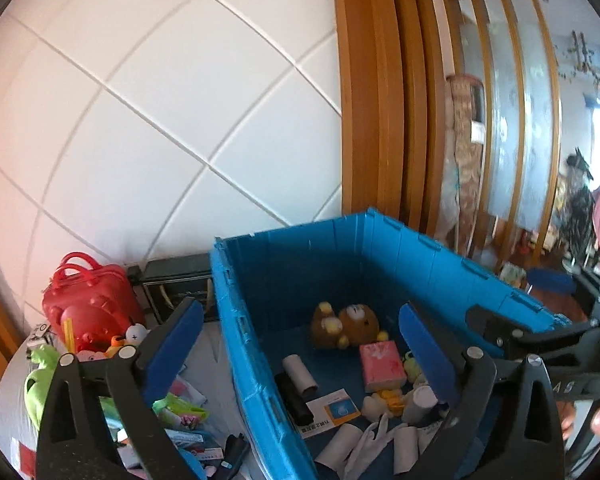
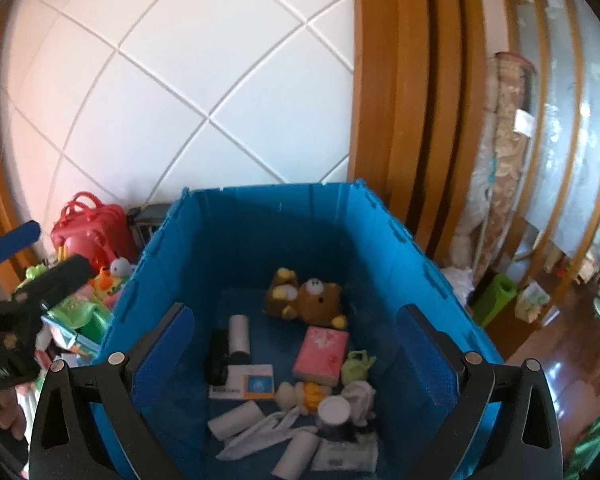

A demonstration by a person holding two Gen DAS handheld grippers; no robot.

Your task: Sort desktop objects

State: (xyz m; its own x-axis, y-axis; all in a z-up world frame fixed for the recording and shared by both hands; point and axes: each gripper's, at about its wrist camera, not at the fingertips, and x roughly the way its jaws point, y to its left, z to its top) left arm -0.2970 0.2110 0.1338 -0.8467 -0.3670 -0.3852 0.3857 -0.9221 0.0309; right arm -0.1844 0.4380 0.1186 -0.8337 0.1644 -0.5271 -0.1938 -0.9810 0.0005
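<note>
The blue crate already holds a brown bear, pink packet and paper rolls; unsorted toys are piled left of it. Left gripper and right gripper are spread wide, nothing held. The next toy should be approached squarely and clamped centrally.

Bright daylight, soft blur, heavy fisheye bending, dark corners.

I note a white tiled wall with diagonal joints, a wooden door frame, frosted panels, and glossy wooden floor.
</note>
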